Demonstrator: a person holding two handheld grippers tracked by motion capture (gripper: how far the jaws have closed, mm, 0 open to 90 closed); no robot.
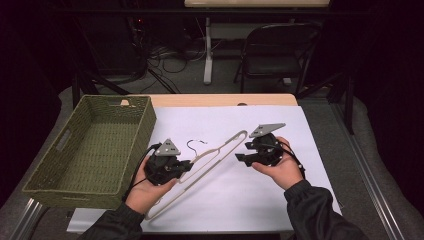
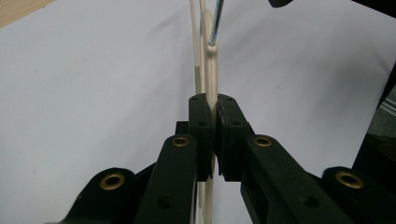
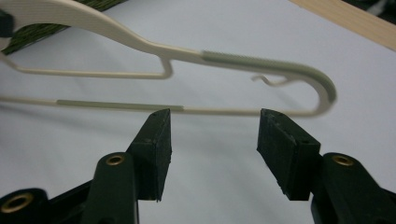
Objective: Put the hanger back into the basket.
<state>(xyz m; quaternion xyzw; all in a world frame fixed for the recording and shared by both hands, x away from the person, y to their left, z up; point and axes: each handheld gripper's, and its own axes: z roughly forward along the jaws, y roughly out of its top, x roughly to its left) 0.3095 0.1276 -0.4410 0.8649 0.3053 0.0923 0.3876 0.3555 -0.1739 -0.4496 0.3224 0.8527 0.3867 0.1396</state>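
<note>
My left gripper [image 1: 187, 164] is clamped tight on the hanger [image 1: 220, 150], its pads pinching the cream bar near the neck, just below where the metal hook [image 1: 196, 143] comes out. My right gripper [image 1: 241, 157] stands about half open with nothing between the jaws; the hanger's end loop sits just ahead of its tips, apart from them. The hanger is slanted across the white sheet [image 1: 280, 130], one end by my left forearm and the other out toward the right gripper. The green basket [image 1: 60, 175] stands at the left, just beside my left hand.

I judge that I'm in a one-handed hold, the right gripper free of the hanger. If the basket is the goal, the next move asks me to swing the hanger left over the rim, keeping the long ends from snagging the weave, and only then let go.
</note>
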